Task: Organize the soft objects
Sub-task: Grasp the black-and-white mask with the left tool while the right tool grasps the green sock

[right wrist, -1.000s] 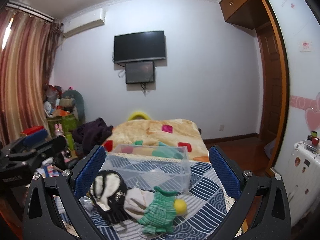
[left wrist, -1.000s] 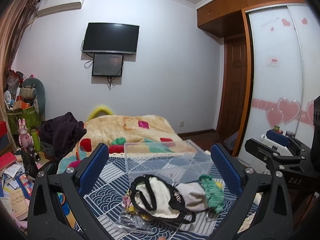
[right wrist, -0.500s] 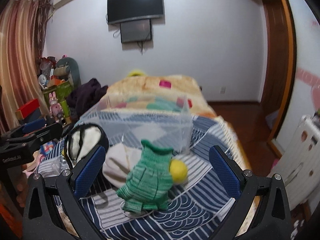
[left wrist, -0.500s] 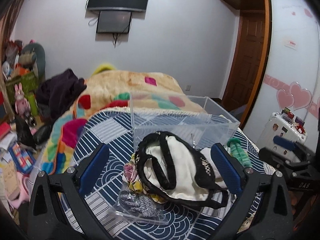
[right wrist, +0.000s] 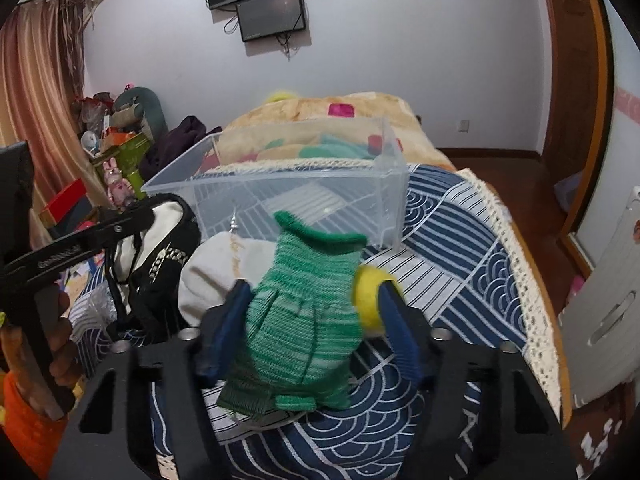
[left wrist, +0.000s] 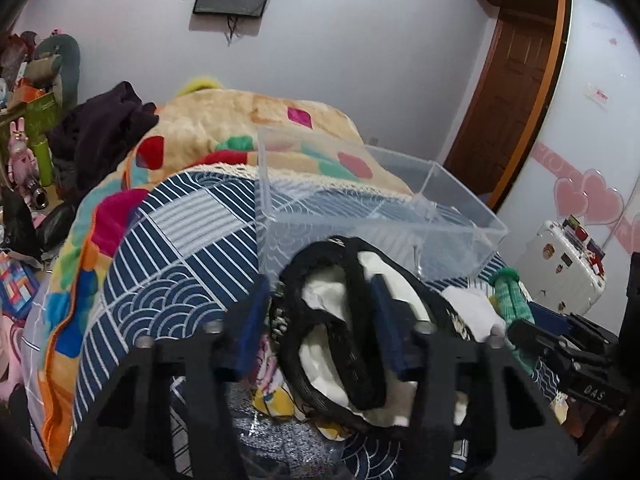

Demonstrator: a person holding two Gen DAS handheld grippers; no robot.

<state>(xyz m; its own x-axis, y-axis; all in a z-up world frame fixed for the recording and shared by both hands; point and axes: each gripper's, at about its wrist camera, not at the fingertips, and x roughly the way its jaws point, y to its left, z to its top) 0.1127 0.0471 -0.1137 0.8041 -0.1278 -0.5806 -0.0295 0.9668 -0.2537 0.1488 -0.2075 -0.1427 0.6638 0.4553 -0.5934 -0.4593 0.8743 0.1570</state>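
Two claws narrowed | my left claw grips black-and-cream garment | my right claw pinches green knit glove, yellow ball | clear bin behind, on bed

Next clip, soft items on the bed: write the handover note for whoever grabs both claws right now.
Left claw: closing around the black-and-white pouch; firm grip not certain.
Right claw: closing around the green glove, with a yellow ball against its right finger.
Clear bin sits just behind the pile on the blue patterned cover; nothing visible inside it. A white cloth item lies between pouch and glove.
Done: nothing binned yet.
Left: confirm both grips, move pouch and glove into the bin, then the white item and ball.
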